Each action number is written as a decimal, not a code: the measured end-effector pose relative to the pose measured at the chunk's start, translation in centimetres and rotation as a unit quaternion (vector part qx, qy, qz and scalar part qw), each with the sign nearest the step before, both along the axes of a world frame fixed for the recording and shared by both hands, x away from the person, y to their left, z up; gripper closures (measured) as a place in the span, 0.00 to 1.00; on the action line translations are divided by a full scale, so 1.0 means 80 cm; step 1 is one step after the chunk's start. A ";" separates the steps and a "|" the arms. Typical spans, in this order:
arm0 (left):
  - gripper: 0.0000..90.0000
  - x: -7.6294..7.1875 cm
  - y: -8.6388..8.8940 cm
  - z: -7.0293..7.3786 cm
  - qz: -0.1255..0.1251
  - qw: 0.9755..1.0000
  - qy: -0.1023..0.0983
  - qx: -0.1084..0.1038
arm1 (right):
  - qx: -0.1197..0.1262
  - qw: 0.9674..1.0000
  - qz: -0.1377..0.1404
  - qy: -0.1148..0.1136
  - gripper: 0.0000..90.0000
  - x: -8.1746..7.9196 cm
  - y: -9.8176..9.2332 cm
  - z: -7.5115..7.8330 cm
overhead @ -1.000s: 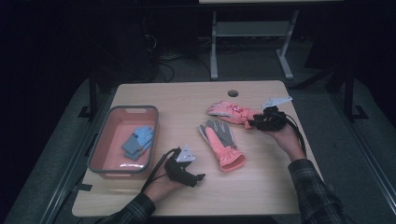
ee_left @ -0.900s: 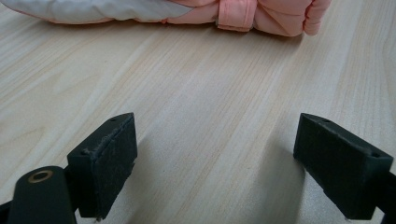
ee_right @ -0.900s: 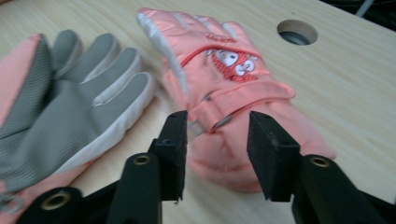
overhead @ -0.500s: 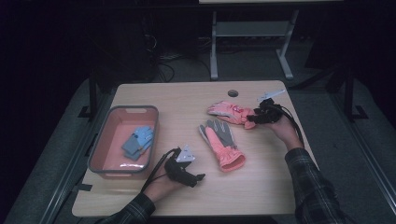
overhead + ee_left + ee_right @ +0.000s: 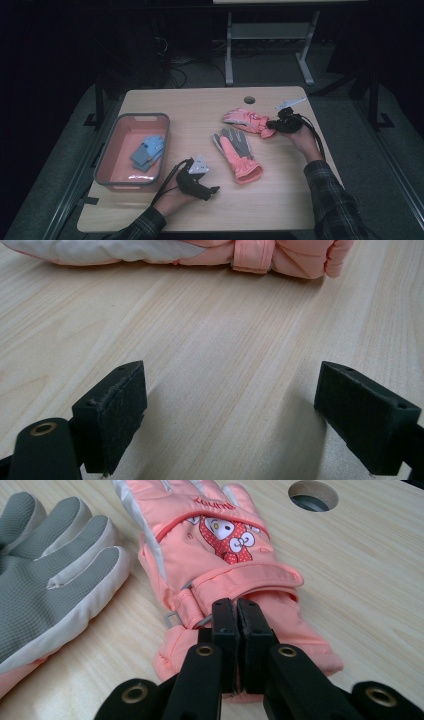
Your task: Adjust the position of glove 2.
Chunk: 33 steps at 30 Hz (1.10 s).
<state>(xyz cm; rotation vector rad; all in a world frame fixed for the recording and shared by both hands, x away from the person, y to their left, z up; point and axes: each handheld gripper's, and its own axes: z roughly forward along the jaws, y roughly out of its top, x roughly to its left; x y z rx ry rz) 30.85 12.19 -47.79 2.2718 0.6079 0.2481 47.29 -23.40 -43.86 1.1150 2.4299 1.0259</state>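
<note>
right gripper view has the right gripper (image 5: 235,630) with jaws just pinched together on the pink glove's (image 5: 220,555) cuff; left gripper (image 5: 230,415) rests wide open, holding nothing.

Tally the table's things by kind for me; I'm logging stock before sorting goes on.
Pink ski gloves: 2, one held at the cuff, one palm-up
Blue gloves in the bin: 1 visible bundle
Pink bin: 1
Total: 4
</note>
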 end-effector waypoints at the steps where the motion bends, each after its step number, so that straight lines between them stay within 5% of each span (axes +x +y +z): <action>1: 0.14 0.000 0.000 0.000 0.000 1.000 0.000 0.000 | 0.002 1.000 0.001 -0.003 0.97 -0.002 -0.001 0.001; 6: 0.14 0.000 0.000 0.000 0.000 1.000 0.000 0.001 | 0.003 1.000 -0.010 0.000 0.97 -0.020 -0.013 0.010; 22: 0.14 0.000 0.000 0.000 0.002 1.000 -0.001 -0.002 | -0.008 1.000 -0.019 0.007 0.94 -0.123 -0.058 0.016; 28: 0.14 0.000 0.000 0.000 0.001 1.000 -0.001 -0.002 | 0.006 1.000 0.004 -0.004 0.78 -0.130 -0.055 0.032; 33: 0.14 0.000 0.000 0.000 0.001 1.000 -0.001 -0.002 | 0.008 0.999 0.046 -0.009 0.74 -0.117 -0.033 0.042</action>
